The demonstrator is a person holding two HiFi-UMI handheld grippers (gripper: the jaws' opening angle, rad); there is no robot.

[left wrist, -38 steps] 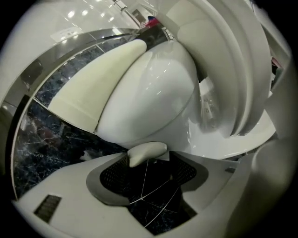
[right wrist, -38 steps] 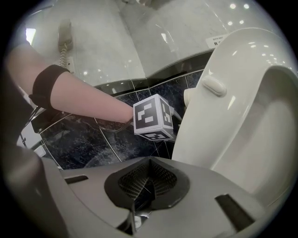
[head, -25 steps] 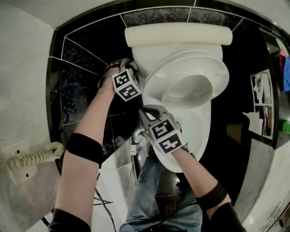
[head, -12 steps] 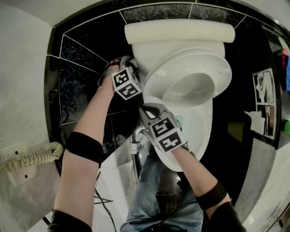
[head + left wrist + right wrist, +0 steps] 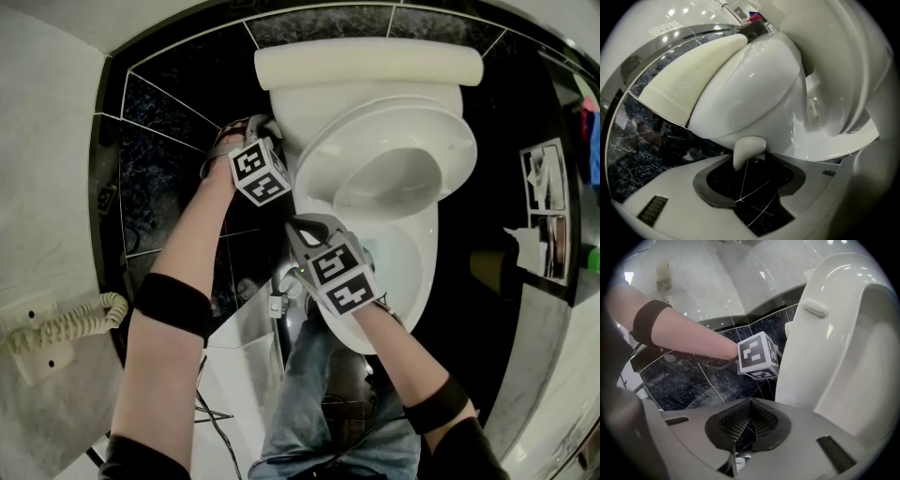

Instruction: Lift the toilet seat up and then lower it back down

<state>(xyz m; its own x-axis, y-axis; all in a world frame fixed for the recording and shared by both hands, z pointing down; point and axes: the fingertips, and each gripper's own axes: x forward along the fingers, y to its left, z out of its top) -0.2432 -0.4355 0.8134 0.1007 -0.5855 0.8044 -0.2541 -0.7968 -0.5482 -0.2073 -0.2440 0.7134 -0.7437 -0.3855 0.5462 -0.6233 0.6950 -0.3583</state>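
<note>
The white oval plastic toilet seat (image 5: 323, 159) stands half lifted over the white toilet bowl (image 5: 429, 281), hinged at its back edge, left rim just at the left gripper's (image 5: 749, 176) wide-apart jaws, while the right gripper (image 5: 750, 420), closed and empty, sits farther off by the front-left edge.

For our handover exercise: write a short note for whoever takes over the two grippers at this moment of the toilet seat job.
Left gripper: jaws apart at the seat's left edge, by a small bumper; grip unconfirmed.
Right gripper: jaws together, empty, near the bowl's front rim.
Seat: tilted partway up off the bowl.
Done: lift begun.
Left to do: finish raising, then lower it back down.
</note>
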